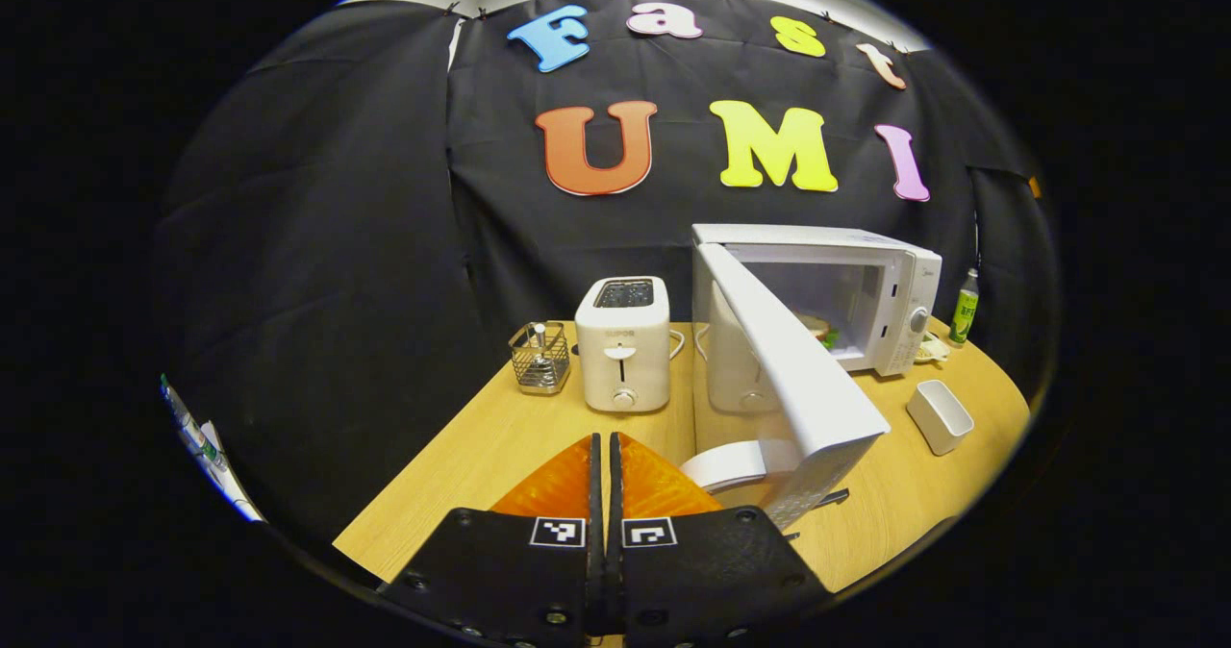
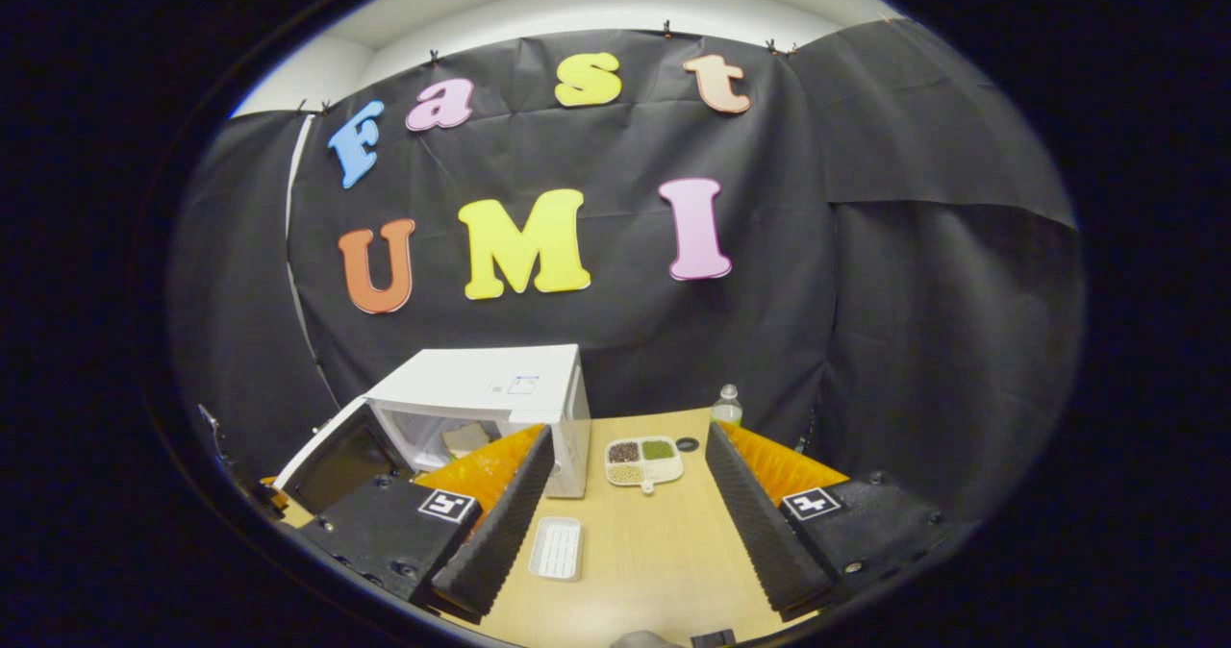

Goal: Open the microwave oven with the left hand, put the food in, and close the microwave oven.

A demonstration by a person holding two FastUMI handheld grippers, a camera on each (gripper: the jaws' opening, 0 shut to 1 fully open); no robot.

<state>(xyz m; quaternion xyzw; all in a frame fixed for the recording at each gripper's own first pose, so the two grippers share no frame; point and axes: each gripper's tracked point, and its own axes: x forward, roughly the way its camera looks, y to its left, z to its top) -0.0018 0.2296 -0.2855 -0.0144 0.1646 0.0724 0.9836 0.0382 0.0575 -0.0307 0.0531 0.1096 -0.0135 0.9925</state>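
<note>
Left hand-held gripper (image 1: 606, 456) closed, right hand-held gripper (image 2: 625, 494) spread wide — microwave door (image 1: 793, 360) ajar, food (image 1: 819, 329) inside.

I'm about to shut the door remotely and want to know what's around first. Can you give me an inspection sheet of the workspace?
Surface: wooden table, two tops joined by a seam.
Job's things: microwave oven with door swung open; food, seemingly a sandwich, inside.
Clutter: toaster, wire basket, white rectangular dish, green bottle, divided snack tray, white ridged tray, clear bottle.
Grippers: left gripper shut, empty, just left of the door's edge; right gripper open, empty, above the table.
Cables: white cord beside the toaster.
Surroundings: black cloth wall.
</note>
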